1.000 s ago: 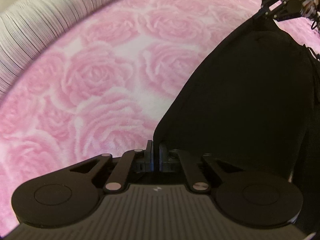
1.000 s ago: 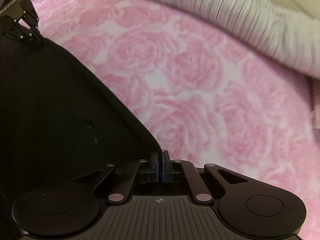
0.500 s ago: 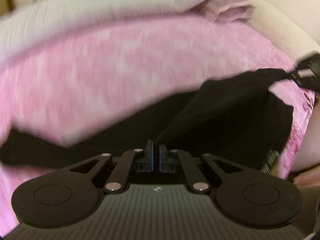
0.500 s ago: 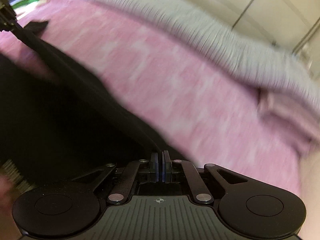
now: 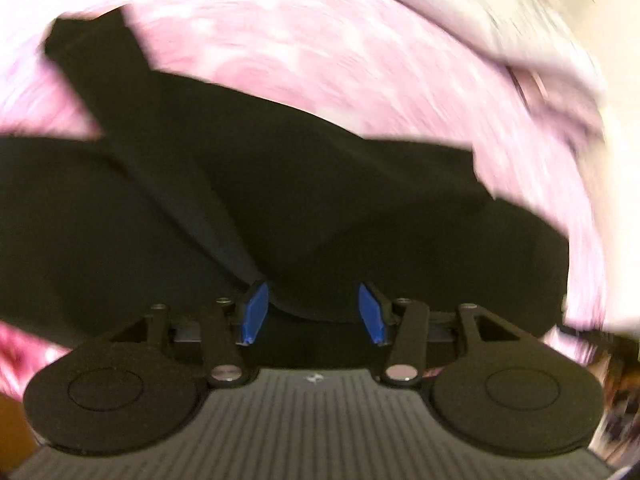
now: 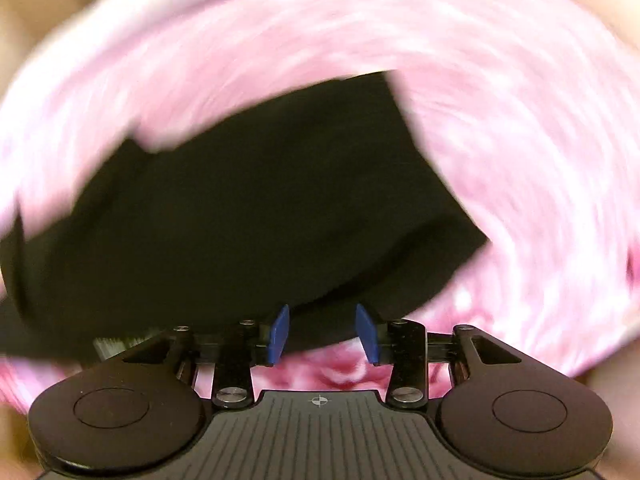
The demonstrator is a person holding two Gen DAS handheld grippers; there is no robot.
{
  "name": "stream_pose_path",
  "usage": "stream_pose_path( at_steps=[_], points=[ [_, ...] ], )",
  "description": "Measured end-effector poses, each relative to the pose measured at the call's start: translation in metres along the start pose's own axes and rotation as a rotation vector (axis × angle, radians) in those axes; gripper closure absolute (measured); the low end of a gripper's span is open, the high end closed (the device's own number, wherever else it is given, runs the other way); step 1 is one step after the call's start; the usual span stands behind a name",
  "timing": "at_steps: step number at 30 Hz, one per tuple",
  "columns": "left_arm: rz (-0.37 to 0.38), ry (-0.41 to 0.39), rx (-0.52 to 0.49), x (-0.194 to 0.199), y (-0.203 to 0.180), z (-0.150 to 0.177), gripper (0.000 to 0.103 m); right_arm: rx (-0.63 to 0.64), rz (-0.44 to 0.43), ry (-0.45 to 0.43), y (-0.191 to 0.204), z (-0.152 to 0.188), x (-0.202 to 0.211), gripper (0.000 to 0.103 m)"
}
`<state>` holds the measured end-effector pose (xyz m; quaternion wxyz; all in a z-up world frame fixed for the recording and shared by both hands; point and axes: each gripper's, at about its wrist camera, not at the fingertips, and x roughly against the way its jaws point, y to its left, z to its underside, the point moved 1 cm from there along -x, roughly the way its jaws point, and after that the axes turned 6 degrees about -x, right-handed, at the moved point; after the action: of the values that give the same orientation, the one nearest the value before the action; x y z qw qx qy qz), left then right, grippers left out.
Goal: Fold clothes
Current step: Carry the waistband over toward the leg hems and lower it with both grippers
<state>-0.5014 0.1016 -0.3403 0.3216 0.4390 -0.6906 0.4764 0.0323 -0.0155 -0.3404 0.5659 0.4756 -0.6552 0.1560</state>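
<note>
A black garment (image 5: 280, 200) lies spread on the pink rose-patterned blanket (image 5: 320, 48), blurred by motion. My left gripper (image 5: 314, 312) hangs just over its near edge, jaws opening, blue pads (image 5: 253, 312) apart; a fold of the cloth lies between them without being pressed. In the right wrist view the same black garment (image 6: 260, 208) fills the middle. My right gripper (image 6: 322, 334) is opening too, its blue pads (image 6: 366, 334) wide of the cloth's near hem, pink blanket (image 6: 500, 120) showing below them.
A pale grey-white cover (image 5: 520, 32) lies bunched along the far side of the blanket. A cream surface (image 6: 48, 20) shows beyond the bed at the upper left of the right wrist view.
Both grippers were shut on the black garment's edge and carried it across the bed while rolling. Now both have opened and let the cloth drop onto the rest of the garment.
</note>
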Motion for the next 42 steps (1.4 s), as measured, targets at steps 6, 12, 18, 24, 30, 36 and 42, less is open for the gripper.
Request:
stream_pose_path(
  at_steps=[6, 12, 18, 24, 30, 36, 42],
  points=[
    [-0.017, -0.076, 0.321, -0.017, 0.036, -0.012, 0.057, -0.534, -0.185, -0.084, -0.055, -0.003, 0.003, 0.061],
    [-0.026, -0.091, 0.387, -0.040, 0.049, -0.028, 0.072, -0.686, -0.218, -0.143, -0.067, -0.006, -0.007, 0.061],
    [-0.014, -0.062, 0.338, -0.049, 0.043, -0.024, 0.089, -0.742, -0.238, -0.175, -0.091, -0.019, -0.017, 0.061],
    [-0.025, -0.103, 0.265, -0.051, 0.033, -0.025, 0.101, -0.621, -0.167, -0.163, -0.084, -0.027, -0.025, 0.091],
    [-0.057, -0.187, 0.223, -0.019, 0.025, -0.010, 0.101, -0.489, -0.169, -0.238, -0.074, -0.029, 0.006, 0.095],
    [-0.078, -0.196, 0.197, -0.003, 0.028, 0.024, 0.101, -0.461, -0.131, -0.216, -0.081, -0.020, 0.011, 0.095],
    [-0.093, -0.207, 0.167, 0.008, 0.033, 0.032, 0.101, -0.445, -0.120, -0.216, -0.084, -0.016, 0.013, 0.095]
  ],
)
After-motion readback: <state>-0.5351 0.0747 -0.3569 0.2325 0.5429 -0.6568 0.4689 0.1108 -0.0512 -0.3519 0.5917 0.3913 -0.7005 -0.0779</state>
